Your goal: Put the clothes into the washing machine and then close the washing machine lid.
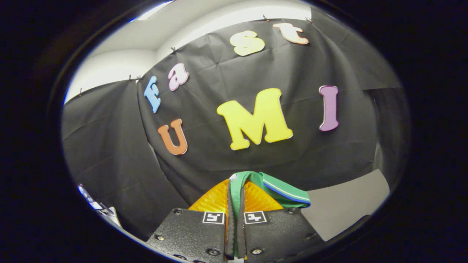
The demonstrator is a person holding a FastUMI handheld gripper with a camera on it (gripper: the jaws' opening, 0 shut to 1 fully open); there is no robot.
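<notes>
My gripper (236, 193) is shut on a green garment (278, 188) with a blue and white striped band. The cloth is pinched between the two fingers and folds over their tips, hanging off to the right. The gripper is lifted and points at the black cloth wall of the booth, well above the surfaces below. The rest of the garment is hidden under the gripper body.
A grey flat surface (343, 204) lies low to the right of the fingers. A white object with blue markings (97, 208) peeks in low on the left. The black cloth wall (256, 73) stands ahead, with white wall above it.
</notes>
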